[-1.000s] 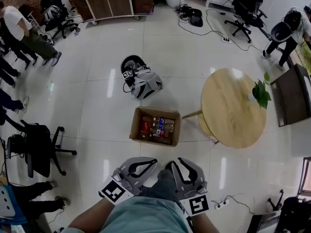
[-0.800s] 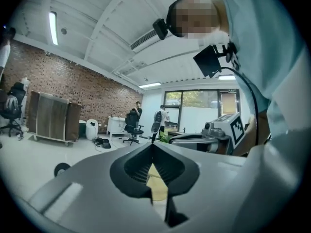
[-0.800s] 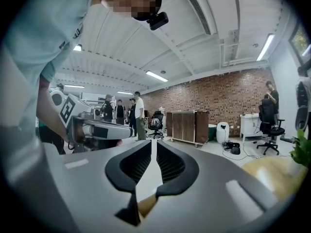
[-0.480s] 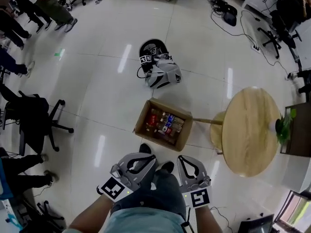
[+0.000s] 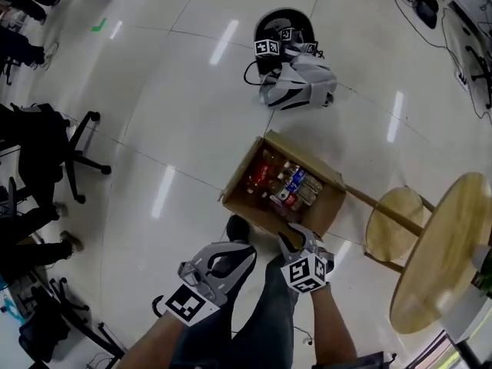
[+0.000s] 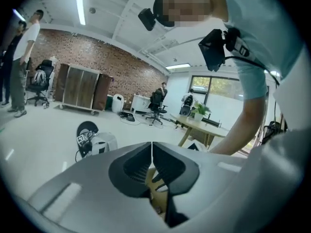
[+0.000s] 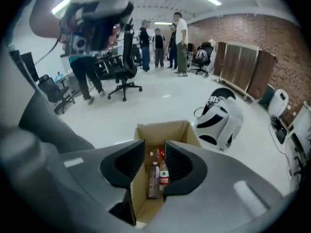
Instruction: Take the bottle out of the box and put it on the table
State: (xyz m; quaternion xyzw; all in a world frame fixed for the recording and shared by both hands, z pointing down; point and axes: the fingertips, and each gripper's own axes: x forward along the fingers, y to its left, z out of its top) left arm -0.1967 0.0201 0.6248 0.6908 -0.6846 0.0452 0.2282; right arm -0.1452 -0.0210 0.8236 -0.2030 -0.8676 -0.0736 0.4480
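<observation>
Landmark: open brown cardboard box (image 5: 329,206), flaps up, sitting on the glossy white tiled floor (image 5: 169,121).

Contents: a packed layer of drinks. Two show plainly in the right gripper view: a clear plastic bottle with a red label (image 7: 164,174) and a paler clear bottle (image 7: 153,181) touching its left side. Both appear to lie flat on the box bottom, with long axes running straight away from the claw and caps toward the box's far wall.

Right claw (image 7: 154,147): jaws partly apart and opening, gripping nothing. It hangs over the box's near wall, tilted down into it. The bottles lie below and beyond the tips, not between the pads.

Left claw (image 6: 152,147): jaws pressed together, empty, off the box's near-left corner and farther from the contents.

Judged: the right hand is the nearer one. Its gap already straddles the bottles' width, so a straight reach down and in looks enough.

Room: a round pale wooden table (image 5: 442,260) stands just right of the box. A grey-and-white bag (image 5: 296,83) lies beyond the box's far side. A black office chair (image 5: 58,148) stands well apart on the box's left. The floor is slick, with strip-light glare.
</observation>
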